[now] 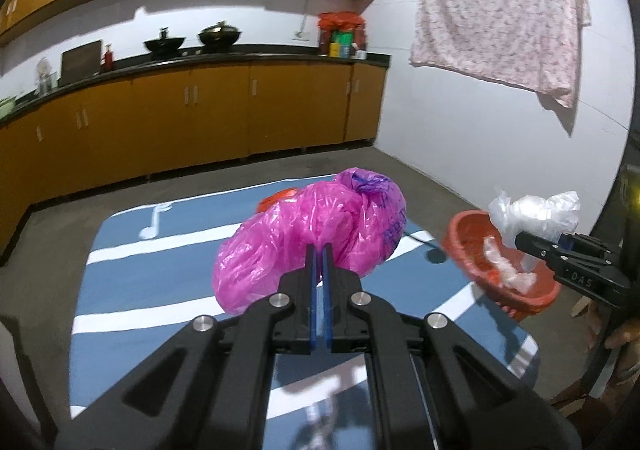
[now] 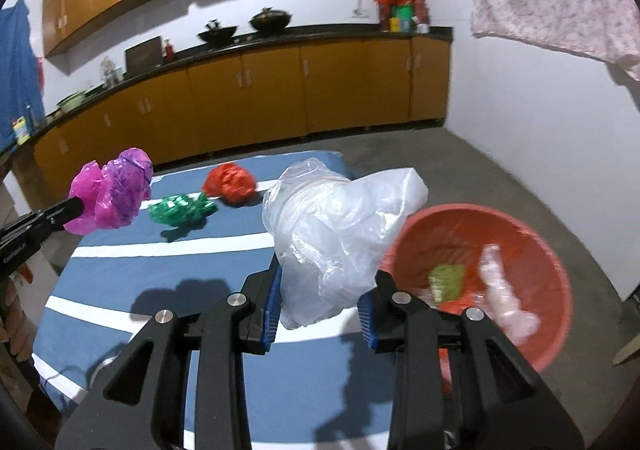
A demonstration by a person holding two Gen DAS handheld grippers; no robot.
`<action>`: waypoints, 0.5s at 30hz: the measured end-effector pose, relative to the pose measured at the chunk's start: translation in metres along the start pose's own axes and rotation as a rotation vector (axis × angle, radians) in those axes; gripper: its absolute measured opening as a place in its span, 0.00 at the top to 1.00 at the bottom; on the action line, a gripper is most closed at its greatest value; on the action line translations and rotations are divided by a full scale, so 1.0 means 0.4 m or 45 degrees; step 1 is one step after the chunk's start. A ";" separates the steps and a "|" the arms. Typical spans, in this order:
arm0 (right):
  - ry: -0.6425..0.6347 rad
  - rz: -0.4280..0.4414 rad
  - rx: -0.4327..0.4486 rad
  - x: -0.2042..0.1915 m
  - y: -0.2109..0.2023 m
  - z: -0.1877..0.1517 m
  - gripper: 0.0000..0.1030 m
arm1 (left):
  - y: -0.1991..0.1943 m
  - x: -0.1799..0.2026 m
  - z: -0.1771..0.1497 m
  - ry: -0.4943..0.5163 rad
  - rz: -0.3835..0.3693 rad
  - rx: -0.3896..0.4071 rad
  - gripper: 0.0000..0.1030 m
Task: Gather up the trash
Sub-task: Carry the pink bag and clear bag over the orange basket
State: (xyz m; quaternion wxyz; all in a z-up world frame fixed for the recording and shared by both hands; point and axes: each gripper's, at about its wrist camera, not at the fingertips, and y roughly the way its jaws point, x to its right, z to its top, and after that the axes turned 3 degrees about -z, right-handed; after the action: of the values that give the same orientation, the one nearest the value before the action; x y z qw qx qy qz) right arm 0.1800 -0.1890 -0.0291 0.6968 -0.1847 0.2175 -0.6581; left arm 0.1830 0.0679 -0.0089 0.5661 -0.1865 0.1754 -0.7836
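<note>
My left gripper [image 1: 319, 250] is shut on a crumpled pink plastic bag [image 1: 308, 246], held above the blue striped table [image 1: 160, 290]. The same pink bag [image 2: 112, 190] shows at the left of the right wrist view. My right gripper [image 2: 322, 282] is shut on a clear plastic bag [image 2: 336, 226], lifted beside a red basin [image 2: 532, 246] that holds several scraps. In the left wrist view the clear bag [image 1: 536, 214] hangs over the basin [image 1: 468, 242]. On the table lie a green wrapper [image 2: 180, 210] and a red crumpled bag [image 2: 230, 182].
Orange kitchen cabinets [image 2: 280, 90] with a dark countertop line the far wall, with woks on top. A floral cloth [image 1: 500, 10] hangs at the upper right. Grey floor [image 2: 480, 162] lies beyond the table. A black cable [image 1: 420, 240] crosses the table's right side.
</note>
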 end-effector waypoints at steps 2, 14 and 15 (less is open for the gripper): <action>0.018 -0.036 0.011 0.025 -0.018 -0.006 0.68 | 0.008 0.040 0.007 0.015 -0.028 0.002 0.96; 0.156 -0.203 0.044 0.172 -0.078 -0.035 0.68 | 0.090 0.233 0.030 0.057 -0.185 -0.012 0.96; 0.164 -0.215 0.047 0.181 -0.080 -0.037 0.68 | 0.095 0.243 0.030 0.058 -0.193 -0.013 0.96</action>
State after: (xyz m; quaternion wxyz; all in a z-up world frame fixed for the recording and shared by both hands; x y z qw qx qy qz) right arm 0.1482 -0.2631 -0.0285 0.6266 -0.1468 0.2334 -0.7289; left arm 0.1920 -0.0367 -0.0077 0.5000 -0.1843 0.1778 -0.8273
